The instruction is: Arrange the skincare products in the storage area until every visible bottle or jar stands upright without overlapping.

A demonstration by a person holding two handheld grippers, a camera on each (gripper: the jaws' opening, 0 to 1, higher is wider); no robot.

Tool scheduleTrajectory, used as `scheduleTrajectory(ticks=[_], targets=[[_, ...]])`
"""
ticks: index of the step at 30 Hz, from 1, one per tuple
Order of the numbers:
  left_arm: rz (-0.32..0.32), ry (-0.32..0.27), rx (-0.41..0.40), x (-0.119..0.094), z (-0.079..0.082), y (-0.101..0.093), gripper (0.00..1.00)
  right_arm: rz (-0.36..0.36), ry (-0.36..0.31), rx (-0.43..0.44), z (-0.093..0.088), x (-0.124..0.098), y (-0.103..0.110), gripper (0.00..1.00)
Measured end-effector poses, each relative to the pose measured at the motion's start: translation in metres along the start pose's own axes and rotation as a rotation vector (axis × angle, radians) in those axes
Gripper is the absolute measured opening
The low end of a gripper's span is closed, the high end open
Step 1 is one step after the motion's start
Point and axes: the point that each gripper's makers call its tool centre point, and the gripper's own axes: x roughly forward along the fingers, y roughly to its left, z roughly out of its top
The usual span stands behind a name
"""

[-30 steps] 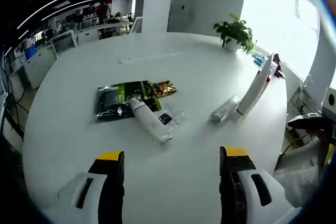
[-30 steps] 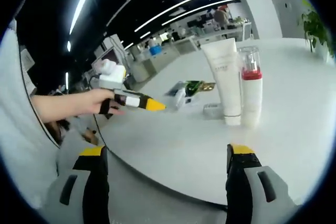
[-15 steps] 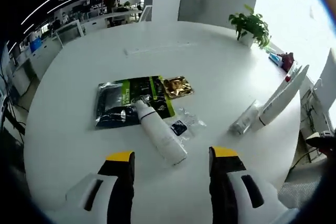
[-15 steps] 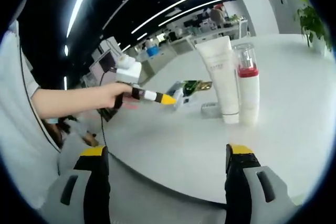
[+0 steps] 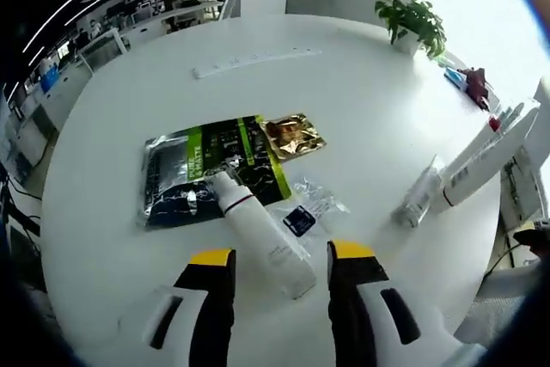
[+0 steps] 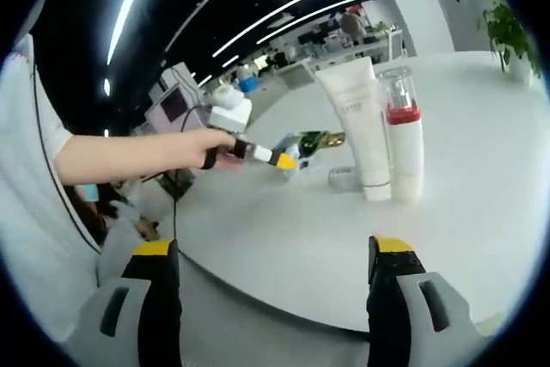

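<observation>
A white bottle (image 5: 262, 238) lies on its side on the round white worktop (image 5: 361, 100), its near end between the yellow tips of the left claw (image 5: 280, 257), whose jaws stand spread on either side of it without gripping. The bottle's capped far end overlaps a green and black foil pouch (image 5: 206, 165) lying flat; a gold sachet (image 5: 292, 137) touches the pouch's right edge, and a clear wrapper with a dark label (image 5: 308, 211) lies just right of the bottle. Further right a white tube (image 5: 490, 156) and a pump bottle with a red band (image 5: 471, 148) stand close together, with a small clear bottle (image 5: 418, 201) lying at their foot. In the right gripper view the tube (image 6: 352, 131) and pump bottle (image 6: 404, 139) stand upright side by side, well beyond the right claw (image 6: 271, 255), whose jaws are wide apart and empty at the worktop's near edge. The left claw (image 6: 279, 159) enters from the left, held in a hand (image 6: 193, 148). A potted plant (image 5: 414, 23) stands at the far rim, a white strip (image 5: 258, 59) lies beyond the pouch, and an open office with desks and ceiling light lines lies behind.
</observation>
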Motion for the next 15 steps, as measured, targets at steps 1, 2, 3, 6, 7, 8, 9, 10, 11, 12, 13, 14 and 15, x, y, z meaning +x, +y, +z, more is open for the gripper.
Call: scheduleTrajectory(ticks=[1, 2, 3, 6, 7, 8, 9, 10, 11, 12, 13, 14, 15], targets=[[0.005, 0.005, 0.004, -0.001, -0.001, -0.001, 0.37, 0.001, 0.001, 0.001, 0.0, 0.0, 0.0, 0.9], [0.01, 0.01, 0.012, 0.001, -0.002, 0.0, 0.37, 0.002, 0.001, 0.002, 0.0, 0.0, 0.0, 0.9], [0.016, 0.017, 0.016, 0.004, -0.002, 0.003, 0.36, 0.003, 0.002, 0.004, 0.0, 0.0, 0.0, 0.9], [0.03, 0.04, 0.034, 0.005, -0.004, 0.008, 0.33, 0.001, 0.002, 0.005, -0.001, 0.0, -0.001, 0.89], [0.034, 0.049, 0.041, 0.009, -0.004, 0.011, 0.33, 0.0, 0.001, 0.007, -0.001, 0.0, -0.001, 0.89], [0.036, 0.053, 0.051, 0.01, -0.004, 0.012, 0.33, -0.001, -0.001, 0.01, -0.001, 0.0, -0.002, 0.89], [0.037, 0.057, 0.057, 0.009, -0.004, 0.013, 0.32, -0.002, -0.001, 0.012, -0.001, 0.0, -0.002, 0.89], [0.037, 0.06, 0.058, 0.009, -0.004, 0.013, 0.32, -0.001, -0.002, 0.013, -0.001, 0.0, -0.002, 0.89], [0.038, 0.066, 0.058, 0.008, -0.004, 0.012, 0.31, -0.001, -0.002, 0.014, -0.001, 0.0, -0.002, 0.89], [0.04, 0.072, 0.063, 0.008, -0.005, 0.012, 0.29, 0.0, -0.002, 0.014, -0.001, 0.0, -0.002, 0.89], [0.043, 0.075, 0.069, 0.008, -0.006, 0.013, 0.27, 0.0, -0.001, 0.014, -0.001, 0.0, -0.002, 0.89], [0.051, 0.077, 0.076, 0.007, -0.006, 0.014, 0.26, 0.0, 0.0, 0.014, -0.001, 0.0, -0.002, 0.89], [0.054, 0.085, 0.074, 0.008, -0.006, 0.015, 0.25, 0.0, 0.0, 0.014, -0.001, 0.0, -0.002, 0.89]])
